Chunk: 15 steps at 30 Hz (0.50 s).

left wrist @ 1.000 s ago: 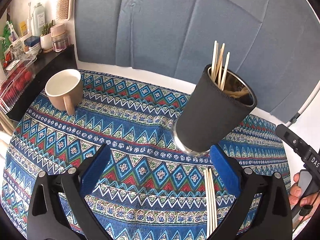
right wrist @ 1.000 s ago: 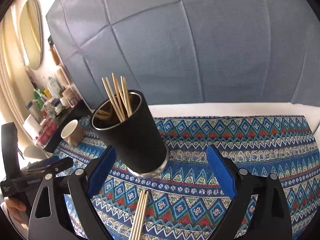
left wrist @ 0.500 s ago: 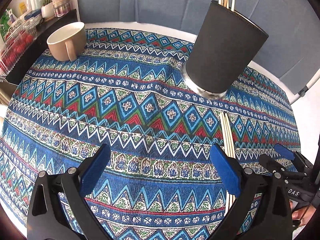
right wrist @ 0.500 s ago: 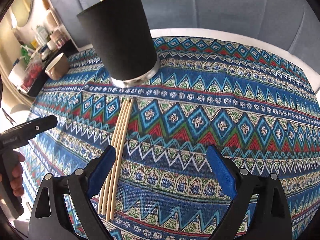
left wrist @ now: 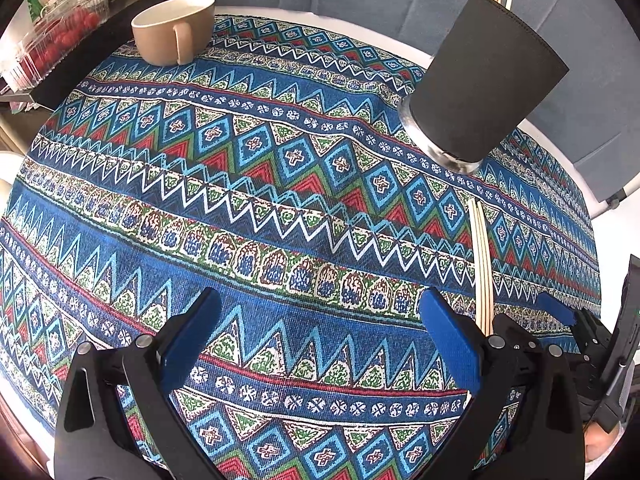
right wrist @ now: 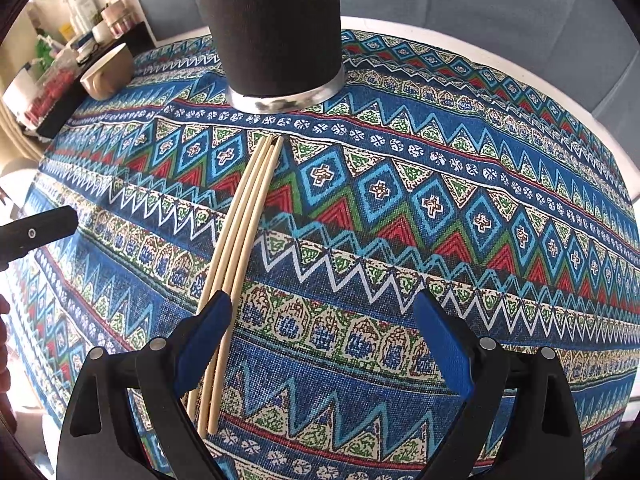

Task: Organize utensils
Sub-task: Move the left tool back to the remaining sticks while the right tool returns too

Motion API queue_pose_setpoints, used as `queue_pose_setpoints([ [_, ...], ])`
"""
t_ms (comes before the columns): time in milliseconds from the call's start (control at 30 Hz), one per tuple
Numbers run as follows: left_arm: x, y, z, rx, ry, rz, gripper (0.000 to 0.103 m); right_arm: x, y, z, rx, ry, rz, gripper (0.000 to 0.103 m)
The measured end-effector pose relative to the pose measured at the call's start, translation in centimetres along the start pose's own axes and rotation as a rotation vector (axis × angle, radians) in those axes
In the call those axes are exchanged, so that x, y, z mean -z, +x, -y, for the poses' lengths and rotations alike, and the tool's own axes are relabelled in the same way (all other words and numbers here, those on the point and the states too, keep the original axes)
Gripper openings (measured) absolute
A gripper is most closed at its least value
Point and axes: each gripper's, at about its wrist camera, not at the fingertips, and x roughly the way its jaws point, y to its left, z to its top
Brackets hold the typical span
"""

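Note:
A black sleeved metal cup (left wrist: 484, 92) stands on the patterned tablecloth (left wrist: 256, 200) with wooden chopsticks in it; it also shows in the right wrist view (right wrist: 276, 28). Several loose wooden chopsticks (right wrist: 236, 236) lie side by side on the cloth in front of the cup, also seen in the left wrist view (left wrist: 482, 264). My right gripper (right wrist: 322, 320) is open, low over the cloth, its left finger over the near ends of the loose chopsticks. My left gripper (left wrist: 320, 320) is open and empty, just left of those chopsticks.
A beige mug (left wrist: 176, 28) stands at the far left of the cloth. A dark side shelf (left wrist: 68, 64) holds a box of red fruit and jars. Blue-grey panels (right wrist: 480, 8) stand behind the round table.
Both grippers have come down and forward toward the cloth. The loose chopsticks now sit right at my right gripper's left finger. The cup has not moved.

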Motion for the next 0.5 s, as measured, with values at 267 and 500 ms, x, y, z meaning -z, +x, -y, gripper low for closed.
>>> queue_pose_setpoints([
  [267,0.0,0.6,0.4,-0.002,0.004,-0.023,0.097,-0.3,0.6,-0.7,0.055,0.006,-0.015,0.092],
  [500,-0.5,1.4,2.5,0.018,0.03,-0.047,0.097,-0.9,1.0,0.1,0.066,0.03,-0.039,0.091],
])
